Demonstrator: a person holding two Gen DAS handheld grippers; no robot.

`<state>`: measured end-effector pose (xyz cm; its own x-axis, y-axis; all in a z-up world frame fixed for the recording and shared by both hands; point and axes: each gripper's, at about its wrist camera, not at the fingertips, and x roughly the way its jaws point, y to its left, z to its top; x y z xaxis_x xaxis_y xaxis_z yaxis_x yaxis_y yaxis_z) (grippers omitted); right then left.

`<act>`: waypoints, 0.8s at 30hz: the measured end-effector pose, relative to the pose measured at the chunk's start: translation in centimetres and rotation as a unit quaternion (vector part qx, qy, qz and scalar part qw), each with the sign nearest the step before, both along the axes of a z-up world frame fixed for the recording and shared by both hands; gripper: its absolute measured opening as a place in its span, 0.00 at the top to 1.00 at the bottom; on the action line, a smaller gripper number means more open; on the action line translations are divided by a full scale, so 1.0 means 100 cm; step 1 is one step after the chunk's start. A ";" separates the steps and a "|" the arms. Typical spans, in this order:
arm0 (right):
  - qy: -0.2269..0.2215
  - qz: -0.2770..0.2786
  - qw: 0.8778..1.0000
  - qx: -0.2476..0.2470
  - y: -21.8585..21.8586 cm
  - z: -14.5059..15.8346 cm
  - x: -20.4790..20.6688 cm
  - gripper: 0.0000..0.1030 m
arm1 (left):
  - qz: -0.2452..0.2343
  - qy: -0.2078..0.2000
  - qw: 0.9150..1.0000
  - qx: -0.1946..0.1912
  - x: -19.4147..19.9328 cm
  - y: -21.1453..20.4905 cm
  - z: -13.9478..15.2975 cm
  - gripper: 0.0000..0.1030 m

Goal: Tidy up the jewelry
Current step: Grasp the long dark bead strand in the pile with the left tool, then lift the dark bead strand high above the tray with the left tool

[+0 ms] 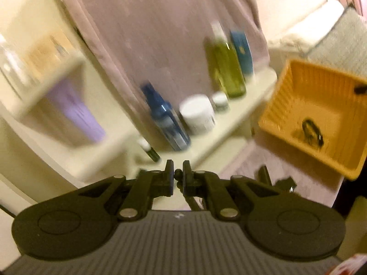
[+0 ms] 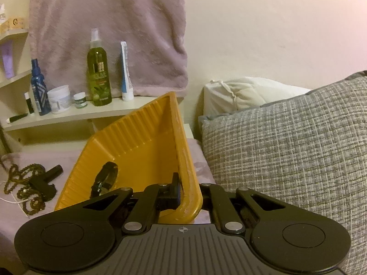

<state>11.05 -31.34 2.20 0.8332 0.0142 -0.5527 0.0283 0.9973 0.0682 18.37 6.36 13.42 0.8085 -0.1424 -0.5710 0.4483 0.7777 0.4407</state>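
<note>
Right of the left gripper, pinched on a small dark bead, lies the orange basket; the right gripper clamps its rim.

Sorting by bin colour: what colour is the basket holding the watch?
Orange-yellow basket; clearest in the right wrist view.
</note>
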 end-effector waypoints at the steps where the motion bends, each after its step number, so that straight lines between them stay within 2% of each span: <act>1: -0.001 0.001 1.000 -0.001 0.000 0.000 0.000 0.94 | -0.001 -0.007 1.000 -0.002 -0.002 0.000 0.010 0.94; 9: -0.004 0.001 1.000 0.000 0.000 -0.002 -0.002 0.94 | -0.008 -0.056 0.998 -0.009 -0.018 -0.007 0.079 0.94; 15: -0.006 0.000 1.000 0.001 -0.001 0.000 -0.001 0.94 | -0.019 -0.081 0.997 0.008 -0.021 -0.020 0.108 0.94; 24: -0.011 0.002 1.000 -0.002 -0.001 0.002 0.002 0.94 | -0.035 -0.103 0.994 0.005 -0.029 -0.036 0.147 0.94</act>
<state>11.25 -31.40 2.37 0.8448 0.0159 -0.5348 0.0220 0.9977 0.0644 15.51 2.73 28.14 0.8968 -0.1983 -0.3955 0.4008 0.7427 0.5364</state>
